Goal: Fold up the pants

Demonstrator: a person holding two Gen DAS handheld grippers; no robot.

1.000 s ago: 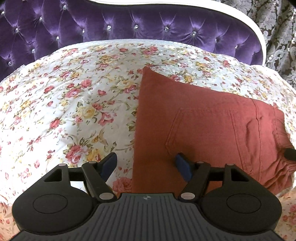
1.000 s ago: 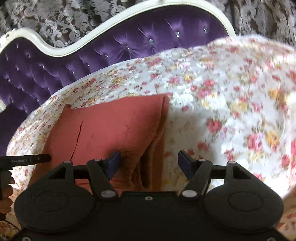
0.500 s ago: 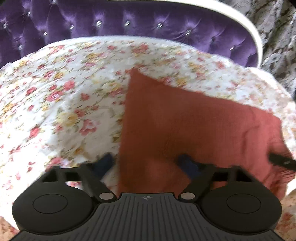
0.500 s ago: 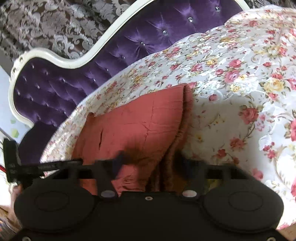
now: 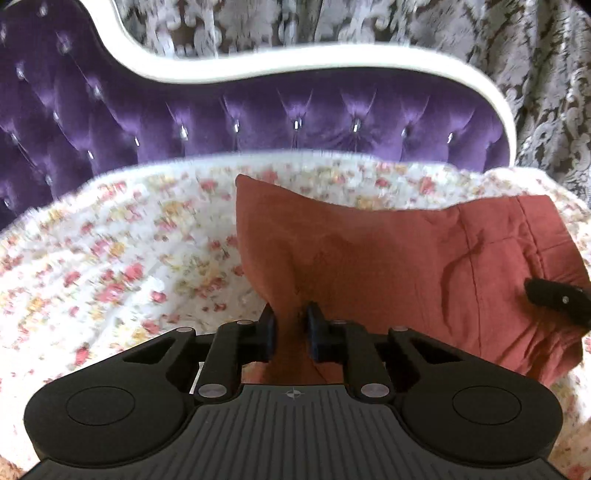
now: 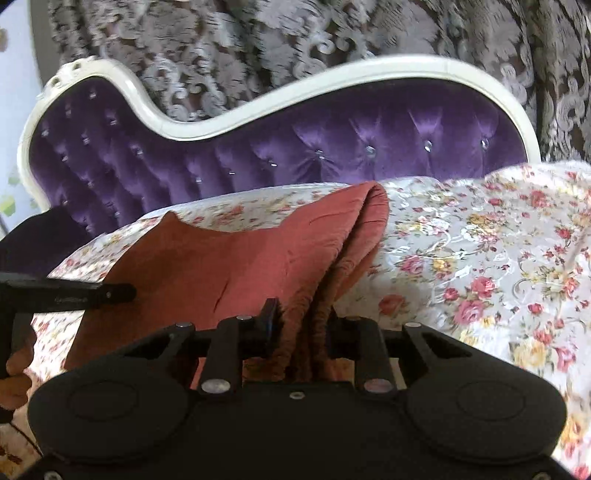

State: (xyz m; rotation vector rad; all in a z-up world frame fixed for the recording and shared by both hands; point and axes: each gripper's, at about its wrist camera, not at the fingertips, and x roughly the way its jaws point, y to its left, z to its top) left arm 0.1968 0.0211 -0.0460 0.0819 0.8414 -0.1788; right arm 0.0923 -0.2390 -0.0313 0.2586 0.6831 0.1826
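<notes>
Rust-red pants (image 5: 388,258) lie folded on the floral bedspread (image 5: 110,258). My left gripper (image 5: 290,326) is shut on the near left edge of the pants and lifts it off the bed. My right gripper (image 6: 301,321) is shut on the bunched near right edge, by the waistband folds, of the pants (image 6: 240,266). The right gripper's tip (image 5: 554,295) shows at the right in the left wrist view. The left gripper's side (image 6: 74,291) shows at the left in the right wrist view.
A purple tufted headboard (image 5: 277,114) with a white frame (image 6: 295,92) stands behind the bed. Patterned grey curtains (image 6: 332,33) hang behind it. The floral bedspread (image 6: 498,258) spreads to the right of the pants.
Both grippers have gone from open to shut on the near edge of the pants. The near edge has lifted off the bed and both views have tilted up toward the headboard.
</notes>
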